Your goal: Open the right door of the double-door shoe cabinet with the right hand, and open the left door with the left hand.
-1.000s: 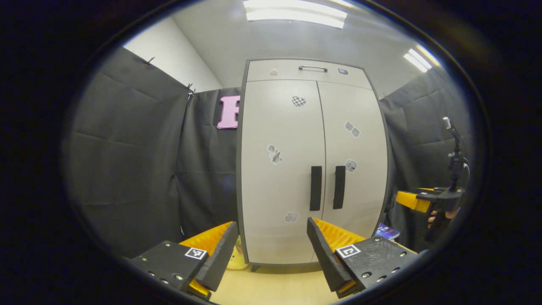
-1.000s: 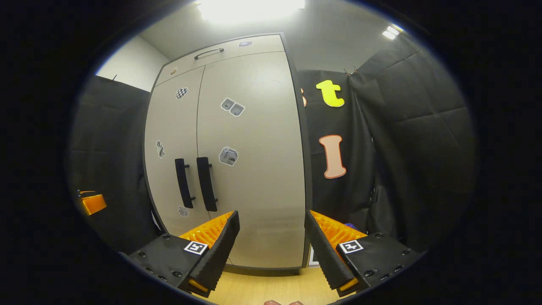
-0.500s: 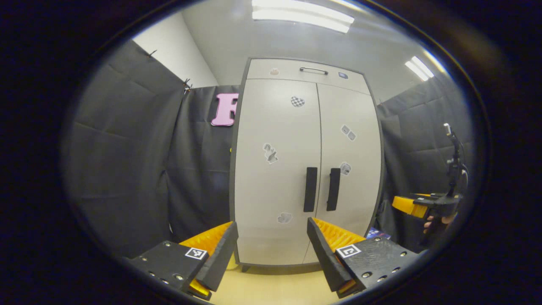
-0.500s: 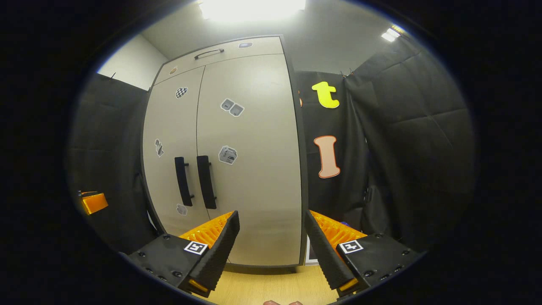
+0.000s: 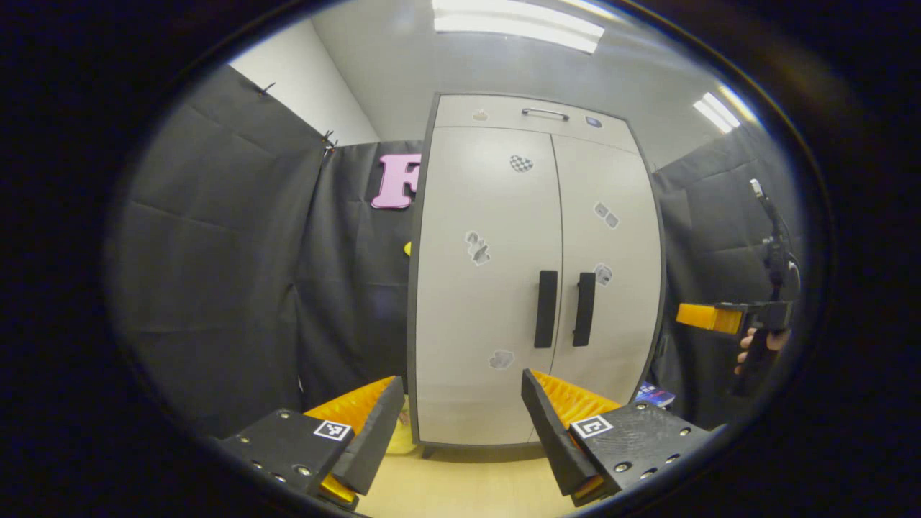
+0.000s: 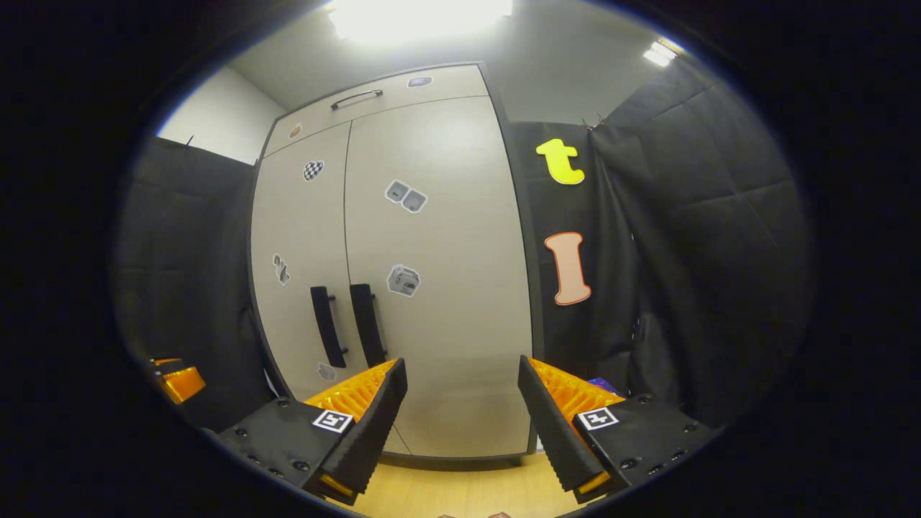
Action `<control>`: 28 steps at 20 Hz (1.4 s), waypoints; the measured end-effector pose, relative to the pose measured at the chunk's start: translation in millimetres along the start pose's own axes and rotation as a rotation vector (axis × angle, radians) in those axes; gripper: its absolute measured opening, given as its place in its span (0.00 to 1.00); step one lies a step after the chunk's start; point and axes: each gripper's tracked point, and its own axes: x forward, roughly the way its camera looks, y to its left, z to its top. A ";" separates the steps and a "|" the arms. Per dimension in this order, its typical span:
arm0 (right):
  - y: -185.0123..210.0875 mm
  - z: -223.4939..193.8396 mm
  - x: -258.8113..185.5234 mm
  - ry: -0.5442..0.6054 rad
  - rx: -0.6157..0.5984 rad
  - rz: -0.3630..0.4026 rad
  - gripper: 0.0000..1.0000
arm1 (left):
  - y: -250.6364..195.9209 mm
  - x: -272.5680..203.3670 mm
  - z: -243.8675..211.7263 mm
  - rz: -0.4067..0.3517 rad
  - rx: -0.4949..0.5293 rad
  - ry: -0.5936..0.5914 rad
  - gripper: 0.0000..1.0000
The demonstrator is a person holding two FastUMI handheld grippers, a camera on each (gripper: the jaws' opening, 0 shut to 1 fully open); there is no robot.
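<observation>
Approach stage: cabinet [image 5: 489, 288] doors closed, both grippers, left [image 5: 460, 432] and right [image 6: 460, 432], spread wide and empty; next, right gripper to right handle [image 6: 368, 325].

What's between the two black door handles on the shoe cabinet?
Only the closed seam where the doors meet, in the left gripper view, between the left handle and the right handle.
</observation>
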 end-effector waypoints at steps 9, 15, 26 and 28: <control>47.6 39.7 68.2 0.009 0.093 0.049 0.98 | 6.4 -21.3 -54.3 0.028 0.068 0.047 0.96; 86.6 37.8 101.2 0.023 0.118 0.082 0.98 | 27.4 -37.9 -97.1 0.049 0.025 0.133 0.93; 113.2 2.9 141.9 0.081 0.050 0.043 0.95 | 71.2 -42.0 -142.8 0.097 0.008 0.253 0.95; 117.6 -4.6 146.3 0.101 0.019 0.048 0.95 | 71.1 -38.0 -141.4 0.092 0.018 0.253 0.96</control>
